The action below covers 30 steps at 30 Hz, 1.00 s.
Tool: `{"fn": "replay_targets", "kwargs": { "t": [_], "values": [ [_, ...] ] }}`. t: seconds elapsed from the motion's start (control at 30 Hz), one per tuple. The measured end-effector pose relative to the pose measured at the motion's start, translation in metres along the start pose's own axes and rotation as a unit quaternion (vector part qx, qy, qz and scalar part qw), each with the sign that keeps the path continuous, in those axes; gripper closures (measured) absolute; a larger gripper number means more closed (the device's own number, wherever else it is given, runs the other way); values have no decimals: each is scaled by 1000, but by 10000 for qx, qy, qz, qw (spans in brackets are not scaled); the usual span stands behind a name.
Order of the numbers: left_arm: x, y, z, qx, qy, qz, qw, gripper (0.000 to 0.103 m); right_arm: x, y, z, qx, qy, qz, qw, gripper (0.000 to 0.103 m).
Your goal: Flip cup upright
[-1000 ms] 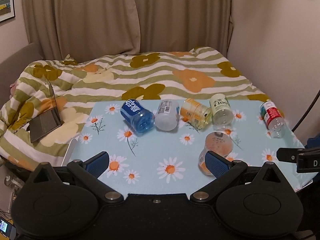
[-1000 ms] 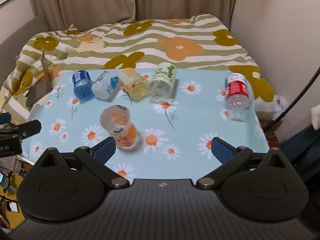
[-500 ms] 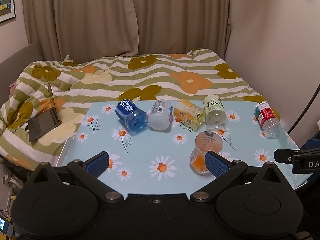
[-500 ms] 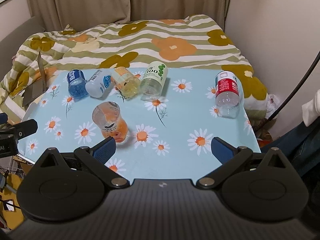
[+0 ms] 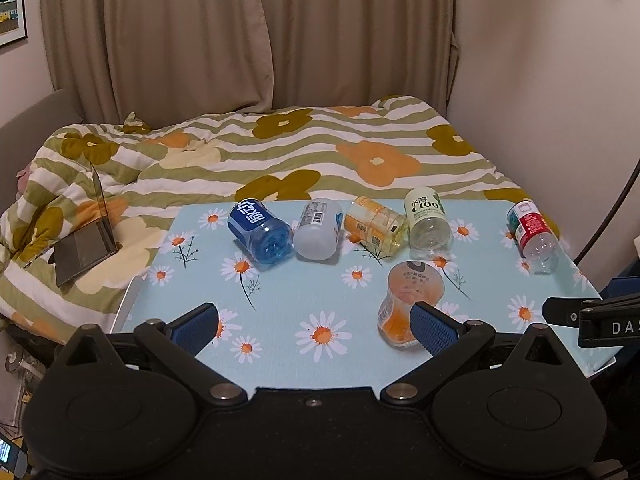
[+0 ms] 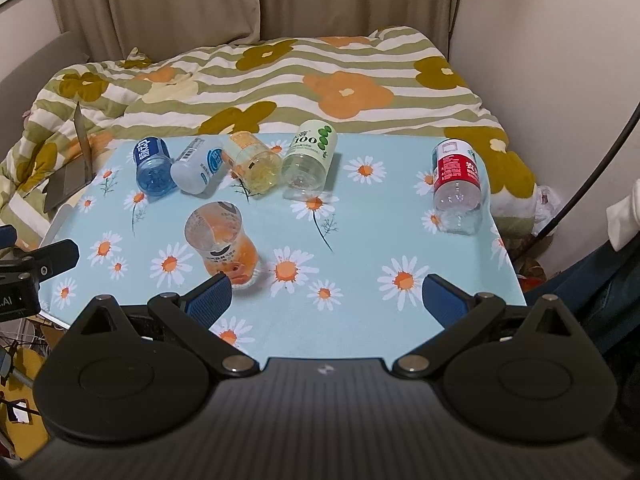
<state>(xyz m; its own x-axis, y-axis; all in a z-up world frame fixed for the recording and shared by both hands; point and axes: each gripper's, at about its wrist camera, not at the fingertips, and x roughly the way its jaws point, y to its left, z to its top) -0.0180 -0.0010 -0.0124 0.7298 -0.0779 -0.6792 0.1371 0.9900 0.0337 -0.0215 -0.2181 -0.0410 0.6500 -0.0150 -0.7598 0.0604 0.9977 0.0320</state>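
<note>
Left wrist view: rides on my left hand-held gripper (image 5: 314, 326), looking forward and down from the near edge of the worktop (image 5: 288, 304), left of its middle, toward the bed (image 5: 280, 148) and curtain (image 5: 248, 36).
Right wrist view: rides on my right hand-held gripper (image 6: 326, 294), same facing, set further right and a little higher over the worktop (image 6: 360, 240).
Nearness: both hang just off the near edge; the far row of cups lies well ahead.
Shared: worktop, bed, curtain, laptop (image 5: 86, 240); each view catches part of the other hand-held gripper at its side edge.
</note>
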Motion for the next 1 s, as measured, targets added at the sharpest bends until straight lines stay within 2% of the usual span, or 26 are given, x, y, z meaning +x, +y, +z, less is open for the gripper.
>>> {"fn": "replay_targets", "kwargs": {
  "t": [1.0],
  "values": [
    [2,-1,1,34,-8,-33,10000,0,2,0,-2,50,20,-23,10000,0]
  ]
}}
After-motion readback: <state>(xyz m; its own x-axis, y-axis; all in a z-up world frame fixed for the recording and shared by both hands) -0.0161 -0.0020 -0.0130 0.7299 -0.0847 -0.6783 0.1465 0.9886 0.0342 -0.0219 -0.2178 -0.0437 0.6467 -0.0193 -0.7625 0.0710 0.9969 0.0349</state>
